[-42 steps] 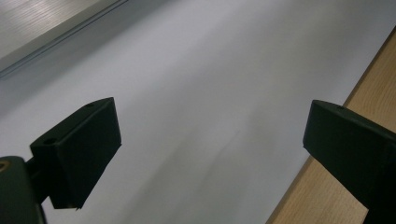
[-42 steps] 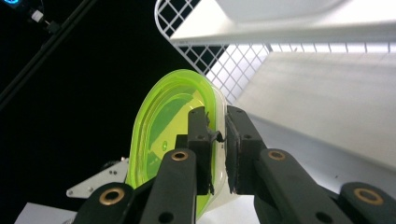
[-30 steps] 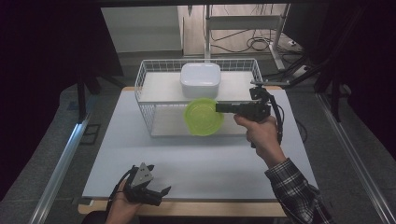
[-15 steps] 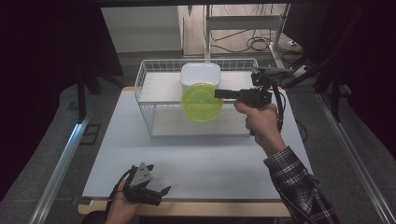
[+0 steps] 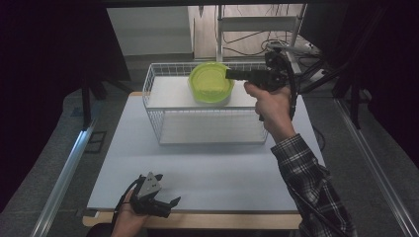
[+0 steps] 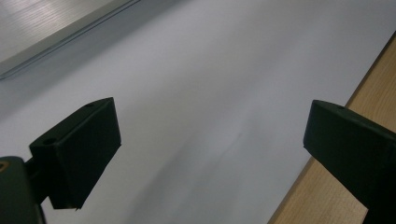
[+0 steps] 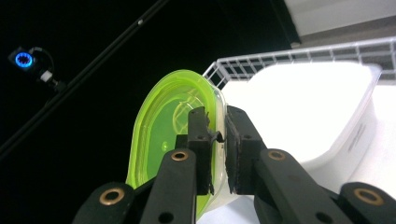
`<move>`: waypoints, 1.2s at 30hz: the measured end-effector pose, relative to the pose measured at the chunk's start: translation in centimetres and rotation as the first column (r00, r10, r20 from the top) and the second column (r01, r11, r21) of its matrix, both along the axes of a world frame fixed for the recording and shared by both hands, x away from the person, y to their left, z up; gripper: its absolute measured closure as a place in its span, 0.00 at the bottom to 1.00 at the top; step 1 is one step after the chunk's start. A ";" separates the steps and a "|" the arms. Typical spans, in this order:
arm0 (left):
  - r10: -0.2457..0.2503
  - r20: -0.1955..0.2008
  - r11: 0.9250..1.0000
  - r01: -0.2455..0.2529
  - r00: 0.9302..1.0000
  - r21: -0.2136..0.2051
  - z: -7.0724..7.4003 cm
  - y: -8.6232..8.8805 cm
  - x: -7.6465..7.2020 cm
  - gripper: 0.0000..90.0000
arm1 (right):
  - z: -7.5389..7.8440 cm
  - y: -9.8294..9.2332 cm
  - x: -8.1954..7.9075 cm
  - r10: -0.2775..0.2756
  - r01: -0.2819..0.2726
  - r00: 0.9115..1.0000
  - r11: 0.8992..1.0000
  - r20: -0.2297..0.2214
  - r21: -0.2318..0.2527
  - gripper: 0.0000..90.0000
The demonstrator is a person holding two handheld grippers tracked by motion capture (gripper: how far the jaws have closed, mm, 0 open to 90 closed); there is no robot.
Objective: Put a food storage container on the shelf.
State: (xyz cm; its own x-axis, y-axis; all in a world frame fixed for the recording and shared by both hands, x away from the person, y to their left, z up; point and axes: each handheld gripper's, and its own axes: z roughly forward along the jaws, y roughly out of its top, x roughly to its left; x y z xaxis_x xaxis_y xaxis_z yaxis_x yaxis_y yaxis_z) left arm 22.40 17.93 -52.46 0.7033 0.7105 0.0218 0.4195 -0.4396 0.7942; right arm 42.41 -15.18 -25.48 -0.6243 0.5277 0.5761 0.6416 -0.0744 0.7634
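My right gripper [image 5: 229, 74] [image 7: 217, 135] is shut on the rim of a lime-green translucent lid [image 5: 210, 81] [image 7: 159, 130]. It holds the lid on edge, tilted, over a white plastic container [image 7: 303, 107] inside a white wire basket [image 5: 158, 111]. In the high view the lid hides most of the container. I cannot tell whether lid and container touch. My left gripper [image 5: 170, 205] [image 6: 210, 140] rests low at the table's front edge, jaws wide apart, nothing between them.
The basket stands at the far middle of a pale grey mat [image 5: 212, 168]. The wooden table edge [image 6: 336, 196] runs beside the left gripper. A metal rack with cables [image 5: 257, 29] stands behind the table, and dark curtains flank it.
The right gripper has carried the green lid up and back, from the basket's front part to over the white container. The left gripper has stayed put.
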 end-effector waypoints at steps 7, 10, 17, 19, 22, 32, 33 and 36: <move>-0.004 -0.001 1.000 0.004 1.000 -0.002 0.0 0.0 0.0 0.04 | 0.8 0.5 1.8 -0.063 0.063 0.998 0.998 0.005 0.008 0.91; -0.007 -0.001 1.000 0.007 1.000 -0.003 0.0 0.0 0.0 0.04 | 0.8 0.8 2.6 -0.087 0.087 0.996 0.996 -0.002 0.006 0.91; -0.011 -0.001 1.000 0.011 1.000 -0.001 0.0 0.0 0.0 0.04 | 0.4 1.2 4.2 -0.133 0.133 0.991 0.991 -0.014 -0.007 0.91; -0.012 -0.001 1.000 0.012 1.000 -0.001 0.0 0.0 0.0 0.04 | 0.3 1.3 4.6 -0.139 0.139 0.990 0.990 -0.022 -0.007 0.91; -0.014 -0.001 1.000 0.014 1.000 -0.001 0.0 0.0 0.0 0.04 | 0.2 1.5 4.9 -0.155 0.155 0.988 0.988 -0.022 -0.029 0.91; -0.021 -0.005 1.000 0.021 1.000 0.004 -0.1 -0.2 0.0 0.04 | 0.4 2.3 5.4 -0.216 0.216 0.976 0.968 0.010 -0.131 0.87; -0.022 -0.005 1.000 0.022 1.000 0.005 -0.1 -0.2 0.0 0.04 | 0.5 2.4 5.4 -0.225 0.226 0.974 0.962 0.026 -0.153 0.86; -0.024 -0.007 1.000 0.024 1.000 0.007 -0.1 -0.2 0.0 0.04 | 0.4 2.6 5.6 -0.238 0.242 0.970 0.954 0.039 -0.177 0.83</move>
